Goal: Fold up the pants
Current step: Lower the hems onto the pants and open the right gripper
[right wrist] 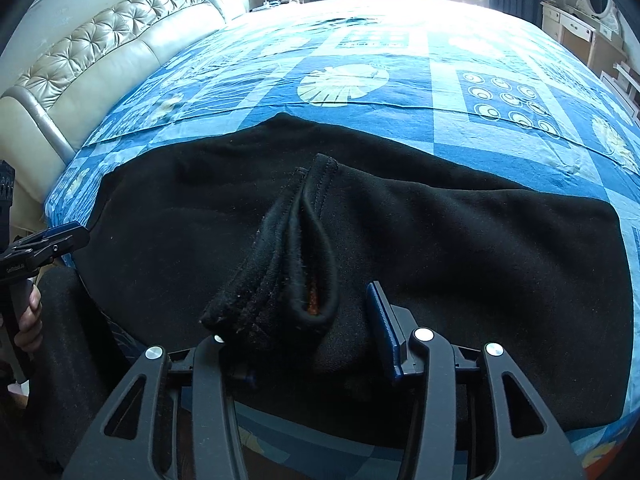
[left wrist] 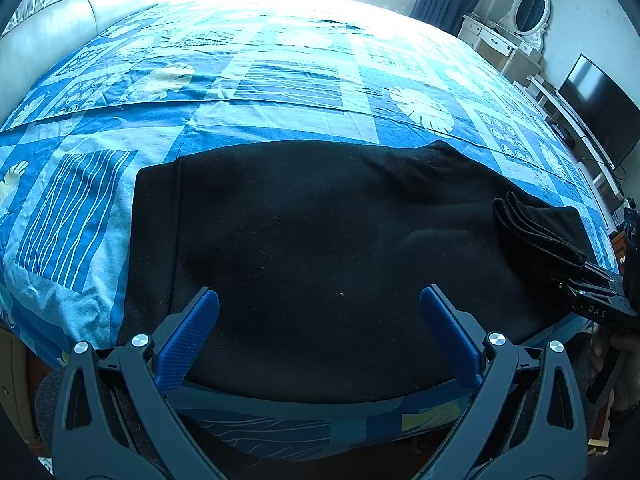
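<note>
Blue-padded fingers of the left gripper [left wrist: 318, 308] stand spread wide and empty over the near edge of the black pants [left wrist: 320, 232], which lie flat across the blue patterned bedspread [left wrist: 280, 92] with their long axis running side to side along the front of the bed. To the right, the right gripper [right wrist: 304, 320] has the bunched, stitched end of the pants [right wrist: 296, 248] lying between its jaws; the right-hand pad [right wrist: 386, 332] stands clear of the cloth, and the jaws look parted rather than pinching. Its left finger is buried under the bundle, so contact on that side cannot be told.

The coming move turns on that bundle: it points away from the right gripper toward the middle of the garment, lying crosswise on the long axis, and the right hand is plainly the nearer. The left gripper hovers by the opposite end, well apart from it.

Much stays hard to read. Black on black hides how many layers lie stacked, and seams and the waistband cannot be picked out with certainty. Both views crop the near edge of the pants behind the gripper frames. A person's hand [right wrist: 30, 316] shows at the frame's left edge, gripping the other tool's handle.
</note>
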